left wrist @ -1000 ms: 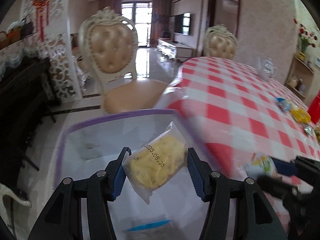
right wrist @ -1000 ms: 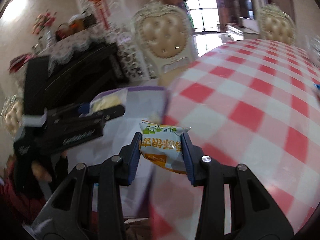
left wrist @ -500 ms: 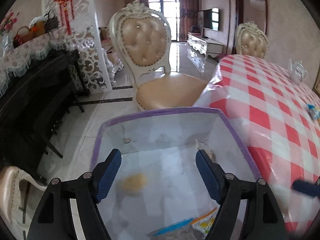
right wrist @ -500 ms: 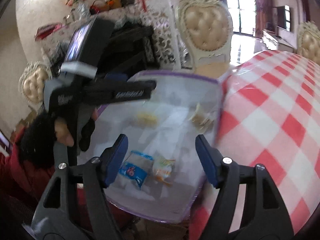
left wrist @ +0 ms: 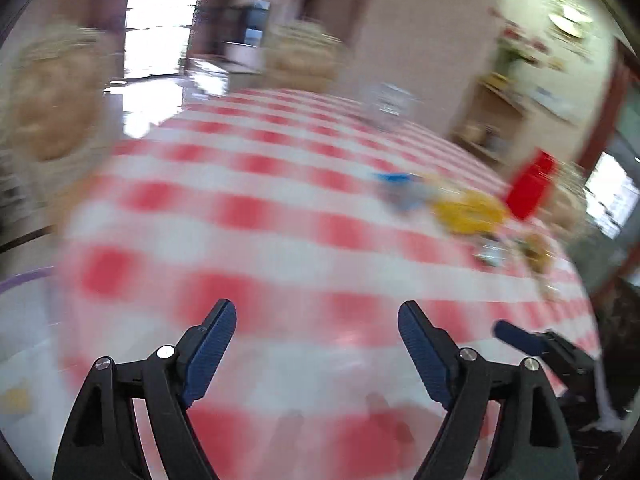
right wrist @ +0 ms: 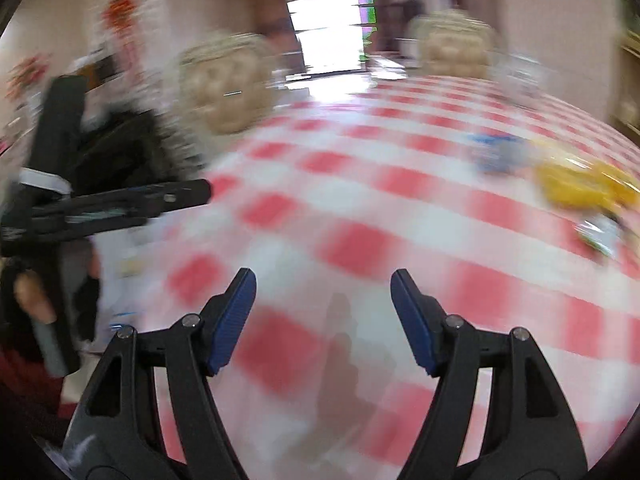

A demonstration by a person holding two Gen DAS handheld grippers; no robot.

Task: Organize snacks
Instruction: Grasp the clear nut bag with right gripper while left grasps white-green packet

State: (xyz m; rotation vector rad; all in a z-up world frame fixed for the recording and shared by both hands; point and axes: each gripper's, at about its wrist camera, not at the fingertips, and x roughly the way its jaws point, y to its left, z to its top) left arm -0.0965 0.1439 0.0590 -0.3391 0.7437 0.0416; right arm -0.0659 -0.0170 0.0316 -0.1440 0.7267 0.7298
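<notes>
Both views are smeared by motion blur, so fine detail is lost. The left gripper has its jaws spread wide with nothing between them; they have just been opening further. The right gripper also stands open and empty, its jaws having parted within the last second. Under and ahead of both pairs of jaws spreads a red-and-white checked tablecloth over a table. The snacks lie well ahead and to the right of the left jaws: a yellow packet, a blue-and-white one just left of it, and small blurred wrappers nearer by, with a red box standing just behind them. From the right wrist the same yellow packet sits far ahead and right of the jaws. A clear bin with a purple rim shows left of the left jaws at the table's edge. Beyond the table stand padded cream chairs, a bright window and, at far right, a wooden shelf.
</notes>
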